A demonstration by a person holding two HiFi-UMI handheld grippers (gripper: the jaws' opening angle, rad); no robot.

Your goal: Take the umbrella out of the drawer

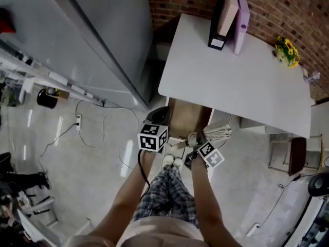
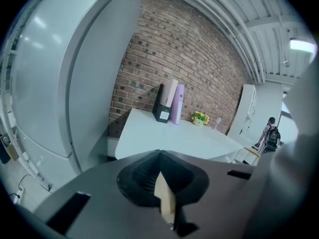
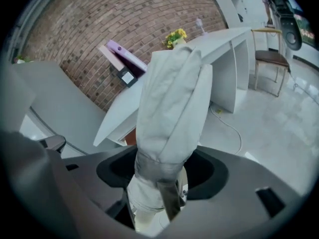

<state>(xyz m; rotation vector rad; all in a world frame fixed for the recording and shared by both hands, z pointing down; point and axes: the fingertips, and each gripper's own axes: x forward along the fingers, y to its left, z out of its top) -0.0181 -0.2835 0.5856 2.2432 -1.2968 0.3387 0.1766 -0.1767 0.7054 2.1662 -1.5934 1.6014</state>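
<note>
The folded beige umbrella (image 1: 215,133) is held up in front of my body, over the brown open drawer (image 1: 186,116) under the white table (image 1: 231,81). My right gripper (image 1: 199,144) is shut on the umbrella. In the right gripper view the umbrella (image 3: 169,98) rises out from between the jaws of my right gripper (image 3: 160,185), its grey strap wrapped just above them. My left gripper (image 1: 160,122) hangs to the left of the umbrella, apart from it. In the left gripper view my left gripper (image 2: 160,157) has its jaws together with nothing in them.
Upright binders (image 1: 229,17) and yellow flowers (image 1: 287,50) stand on the table by the brick wall. A big grey cabinet (image 1: 97,35) fills the left. A cable (image 1: 95,135) trails on the floor, and a chair (image 1: 297,156) stands at the right. A person (image 2: 271,136) stands far off.
</note>
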